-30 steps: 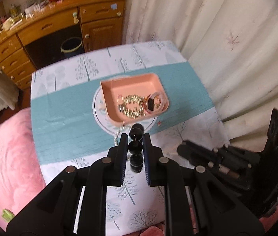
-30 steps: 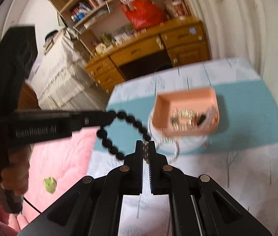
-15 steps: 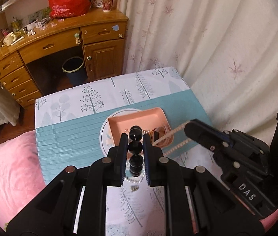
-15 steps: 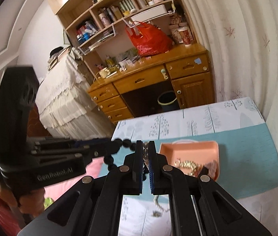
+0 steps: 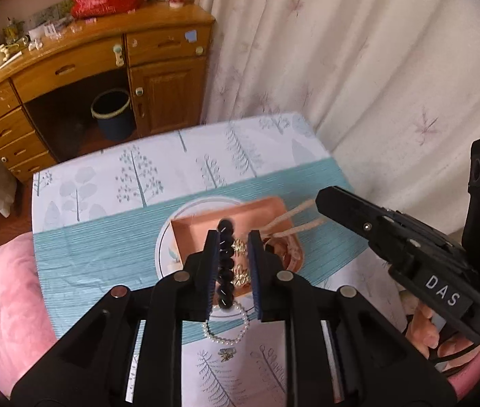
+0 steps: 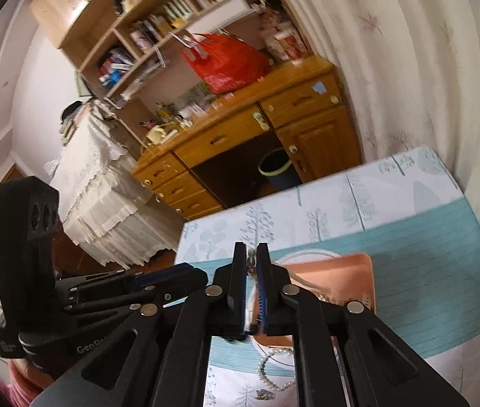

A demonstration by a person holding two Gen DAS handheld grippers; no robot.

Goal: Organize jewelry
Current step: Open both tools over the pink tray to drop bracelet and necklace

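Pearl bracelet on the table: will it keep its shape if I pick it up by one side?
Probably not. The pearl bracelet is small beads on a string, so it likely sags into a hanging loop. The round beads look smooth and could slip, so pinch across the strand.

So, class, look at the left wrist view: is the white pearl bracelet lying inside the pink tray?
No, the pearl bracelet lies on the tablecloth, on the near side of the pink tray.
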